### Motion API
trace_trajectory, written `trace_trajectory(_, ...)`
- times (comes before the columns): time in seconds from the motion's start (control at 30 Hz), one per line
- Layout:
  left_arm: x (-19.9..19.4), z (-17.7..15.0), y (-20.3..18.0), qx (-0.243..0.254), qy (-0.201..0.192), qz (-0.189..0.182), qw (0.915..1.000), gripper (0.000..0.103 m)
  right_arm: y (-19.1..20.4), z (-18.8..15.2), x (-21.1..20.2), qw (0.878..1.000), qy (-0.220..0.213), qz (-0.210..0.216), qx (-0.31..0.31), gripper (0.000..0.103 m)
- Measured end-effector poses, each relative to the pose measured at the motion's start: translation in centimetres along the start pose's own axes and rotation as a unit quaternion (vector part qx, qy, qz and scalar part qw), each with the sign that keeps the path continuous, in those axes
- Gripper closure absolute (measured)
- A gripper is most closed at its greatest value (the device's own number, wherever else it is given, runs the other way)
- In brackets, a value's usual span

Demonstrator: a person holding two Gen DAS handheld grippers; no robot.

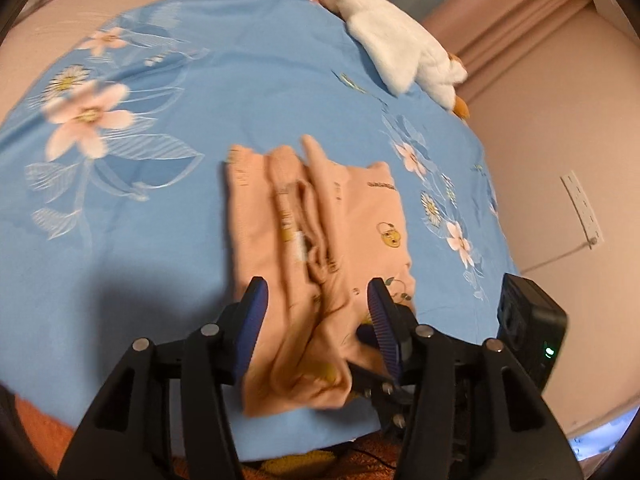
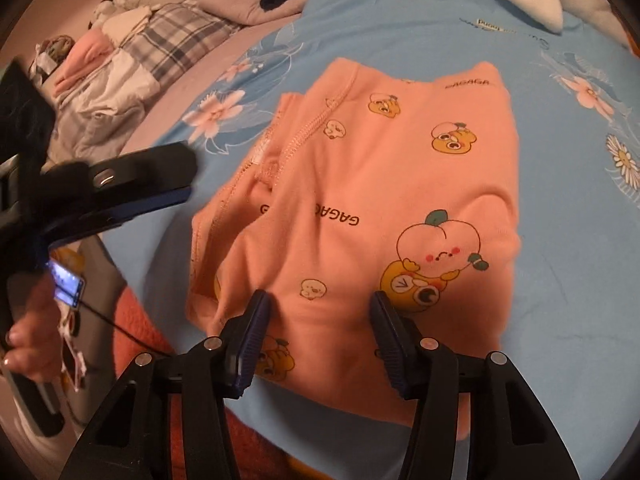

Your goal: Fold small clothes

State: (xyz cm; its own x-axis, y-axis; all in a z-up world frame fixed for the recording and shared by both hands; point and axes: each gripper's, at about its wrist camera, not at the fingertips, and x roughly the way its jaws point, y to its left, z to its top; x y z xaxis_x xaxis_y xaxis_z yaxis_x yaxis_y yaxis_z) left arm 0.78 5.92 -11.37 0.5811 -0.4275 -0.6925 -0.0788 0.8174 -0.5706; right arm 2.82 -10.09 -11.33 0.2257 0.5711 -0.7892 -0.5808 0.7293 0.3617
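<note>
A peach-pink small garment (image 2: 360, 200) with cartoon prints lies folded on the blue floral sheet (image 2: 460, 12). My right gripper (image 2: 322, 320) hovers over its near edge, jaws apart, pads not pressing the cloth. In the left wrist view the same garment (image 1: 320, 220) looks blurred and rumpled, and its near end lies between the spread fingers of my left gripper (image 1: 318, 312), which is open and not pinching it. From the right wrist view, the left gripper (image 2: 160, 184) sits just left of the garment, clear of it.
A white plush toy (image 1: 400, 48) lies at the far side of the sheet. Piled clothes and a plaid blanket (image 2: 172, 40) sit at the back left. The right gripper's camera (image 1: 532, 328) is close on the right. A person's hand (image 2: 28, 332) grips the left handle.
</note>
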Motion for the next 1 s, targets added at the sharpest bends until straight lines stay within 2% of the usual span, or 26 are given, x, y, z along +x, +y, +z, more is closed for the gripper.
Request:
trace_trajectory(0.1, 2.3, 0.9, -0.5, 0.013, 0.026, 0.0, 0.9996, 0.051, -1.0, 0.4, -1.2, 0.999, -0.004, 0.017, 0.034, 0.048)
trace_trajectory(0.17, 3.9, 1.3, -0.6, 0.022, 0.041, 0.012, 0.9989, 0.051, -1.7, 0.4, -2.2, 0.999, -0.017, 0.005, 0.048, 0.048)
trace_trajectory(0.23, 5.1, 1.4, -0.3, 0.015, 0.049, 0.028, 0.9983, 0.055, -2.0, 0.2, -2.9, 0.998, -0.029, -0.023, 0.047, 0.048)
trace_trajectory(0.3, 5.4, 1.4, -0.3, 0.013, 0.044, 0.033, 0.9984, 0.086, -2.2, 0.0, -3.5, 0.997, -0.036, -0.036, 0.05, 0.048)
trace_trajectory(0.4, 4.2, 1.4, -0.9, 0.014, 0.026, 0.038, 0.9988, 0.09, -2.8, -0.1, -4.1, 0.997, -0.04, -0.044, 0.056, 0.048)
trace_trajectory(0.53, 1.5, 1.1, -2.0, 0.035, -0.007, 0.042, 0.9985, 0.091, -3.0, 0.2, -4.8, 0.994, -0.054, -0.082, 0.048, 0.048)
trace_trajectory(0.67, 1.1, 0.6, -1.2, 0.046, -0.014, 0.064, 0.9968, 0.088, -4.0, 0.6, -4.5, 0.994, -0.053, -0.075, 0.06, 0.048)
trace_trajectory(0.77, 2.6, 0.2, 0.3, 0.033, 0.003, 0.094, 0.9951, 0.077, -4.8, 0.7, -3.8, 0.994, -0.047, -0.063, 0.076, 0.038)
trace_trajectory(0.8, 2.8, 0.1, 0.8, 0.024, 0.002, 0.095, 0.9952, 0.066, -5.1, 0.7, -3.7, 0.994, -0.044, -0.056, 0.082, 0.038)
trace_trajectory(0.83, 2.7, 0.2, 1.2, 0.02, -0.002, 0.098, 0.995, 0.047, -5.4, 0.6, -3.5, 0.994, -0.041, -0.049, 0.088, 0.038)
trace_trajectory(0.9, 2.4, 0.3, 1.7, 0.012, -0.019, 0.125, 0.9919, 0.022, -5.8, 0.8, -3.0, 0.994, -0.038, -0.038, 0.098, 0.037)
trace_trajectory(0.97, 2.7, 0.3, 2.2, 0.015, -0.021, 0.12, 0.9924, 0.021, -5.9, 0.9, -2.6, 0.993, -0.036, -0.027, 0.105, 0.031)
trace_trajectory(1.0, 3.2, 0.3, 2.7, 0.004, -0.007, 0.105, 0.9944, 0.022, -6.1, 1.0, -2.3, 0.993, -0.033, -0.019, 0.11, 0.031)
